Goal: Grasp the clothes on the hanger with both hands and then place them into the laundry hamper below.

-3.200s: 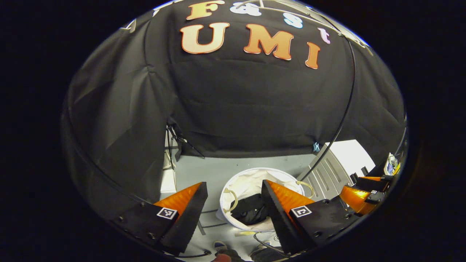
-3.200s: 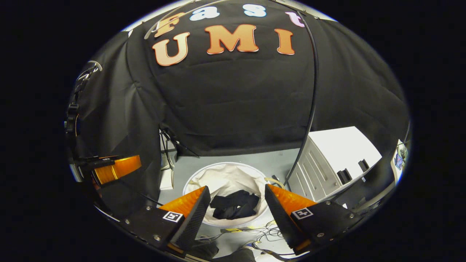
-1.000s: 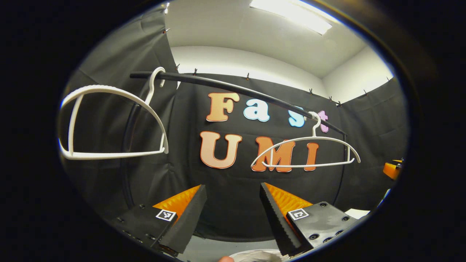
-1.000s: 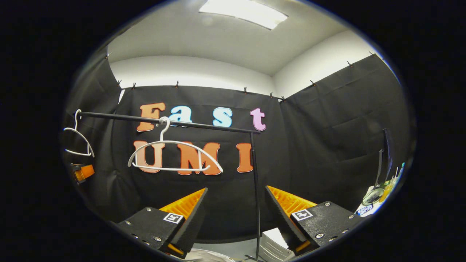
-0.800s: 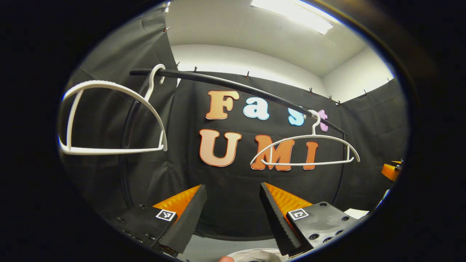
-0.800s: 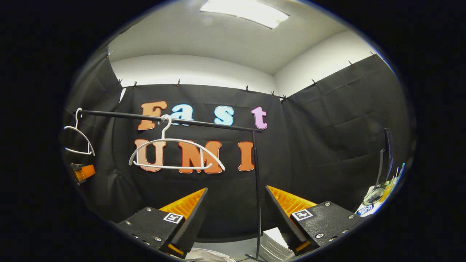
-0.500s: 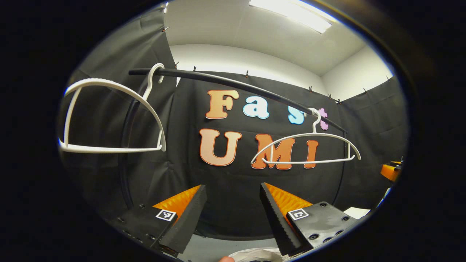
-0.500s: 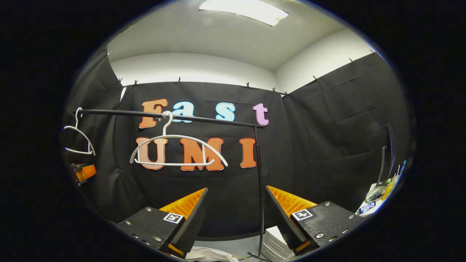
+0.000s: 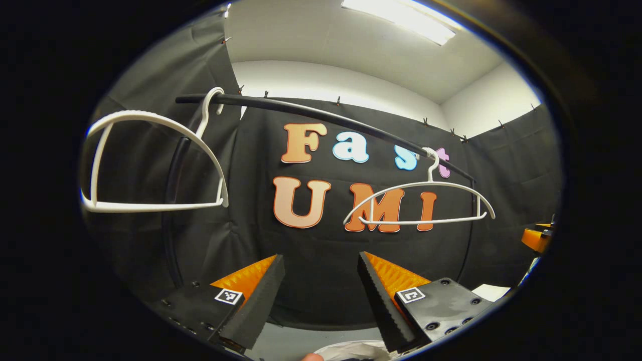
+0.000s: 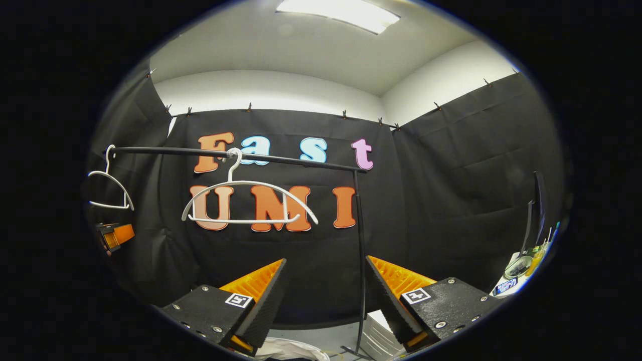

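Both hangers on the rail (image 9: 321,114) hang bare: the left hanger (image 9: 150,165) near the rail's left end, the right hanger (image 9: 419,203) toward its right end. No garment is on either; the hamper's (image 9: 351,351) white rim peeks in below. Clothes, being soft and light, would likely want a two-point pinch at the shoulders. Left gripper (image 9: 321,296) and right gripper (image 10: 323,301) are raised level, facing the rail, fingers wide apart, holding nothing.

Two hangers (image 9: 419,203) on rail (image 9: 321,116) — well apart
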The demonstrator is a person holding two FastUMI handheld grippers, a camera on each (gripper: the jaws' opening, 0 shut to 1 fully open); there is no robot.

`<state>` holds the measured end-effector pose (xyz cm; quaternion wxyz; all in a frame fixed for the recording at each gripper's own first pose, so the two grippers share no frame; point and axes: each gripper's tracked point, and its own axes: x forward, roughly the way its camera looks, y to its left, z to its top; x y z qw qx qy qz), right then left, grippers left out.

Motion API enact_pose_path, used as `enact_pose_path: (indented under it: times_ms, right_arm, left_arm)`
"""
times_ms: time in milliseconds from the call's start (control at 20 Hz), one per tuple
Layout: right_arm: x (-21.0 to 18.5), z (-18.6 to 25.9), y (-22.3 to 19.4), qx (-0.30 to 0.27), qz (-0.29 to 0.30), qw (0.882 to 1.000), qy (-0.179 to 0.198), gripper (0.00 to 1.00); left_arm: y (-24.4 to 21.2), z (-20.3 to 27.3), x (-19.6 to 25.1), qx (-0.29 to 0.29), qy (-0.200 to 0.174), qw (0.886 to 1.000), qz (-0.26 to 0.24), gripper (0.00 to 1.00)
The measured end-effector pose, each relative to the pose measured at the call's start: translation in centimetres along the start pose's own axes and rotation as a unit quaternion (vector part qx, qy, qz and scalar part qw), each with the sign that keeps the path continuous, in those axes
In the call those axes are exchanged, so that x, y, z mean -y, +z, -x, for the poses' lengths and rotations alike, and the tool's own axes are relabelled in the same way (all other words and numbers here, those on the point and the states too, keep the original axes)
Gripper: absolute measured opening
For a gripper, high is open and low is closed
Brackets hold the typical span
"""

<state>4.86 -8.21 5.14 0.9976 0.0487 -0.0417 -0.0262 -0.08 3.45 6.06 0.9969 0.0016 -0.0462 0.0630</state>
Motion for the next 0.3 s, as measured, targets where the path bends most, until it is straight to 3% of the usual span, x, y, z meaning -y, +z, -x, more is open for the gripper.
enact_pose_path:
  times_ms: [300]
  right_arm:
    - [-0.14,0.44,-0.07,-0.003,0.0,1.0,0.003,0.93]
  left_arm:
    - [-0.07,0.29,-0.1,-0.002,0.001,1.0,0.004,0.96]
